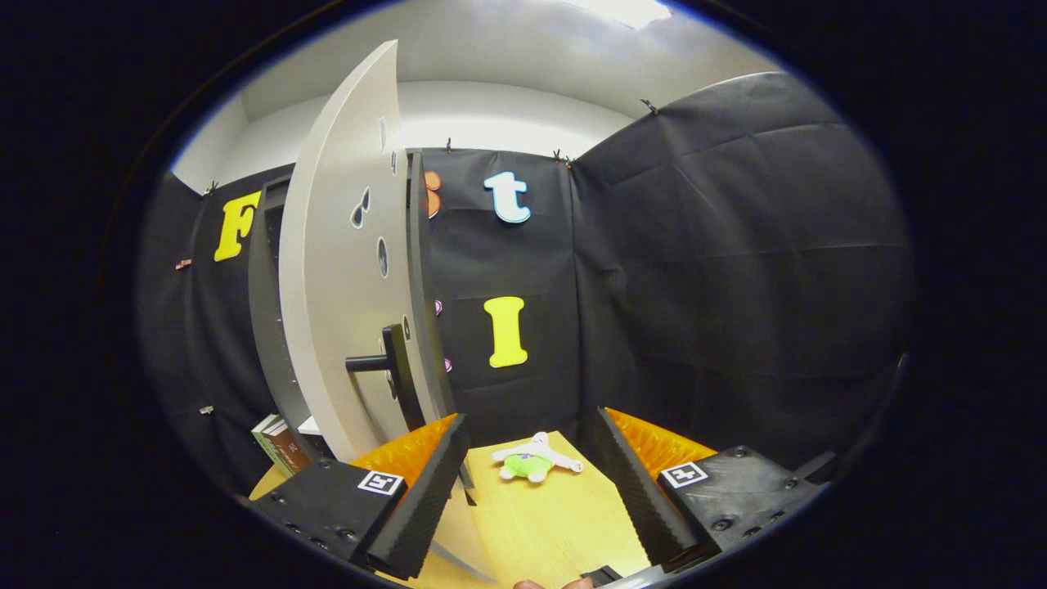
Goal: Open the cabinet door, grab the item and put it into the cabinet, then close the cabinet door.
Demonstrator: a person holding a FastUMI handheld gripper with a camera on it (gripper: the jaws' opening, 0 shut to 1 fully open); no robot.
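Standing wide apart, the fingers of the gripper [532,491] grip nothing, with bare wooden tabletop [532,532] between them. Just beyond their tips, centred in the gap, lies a small white and green plush toy [533,460] on the table. Ahead and to the left of the left finger, the pale cabinet door [348,278] stands swung open, its dark handle [384,361] facing the tool. Books [278,442] show low behind the door.
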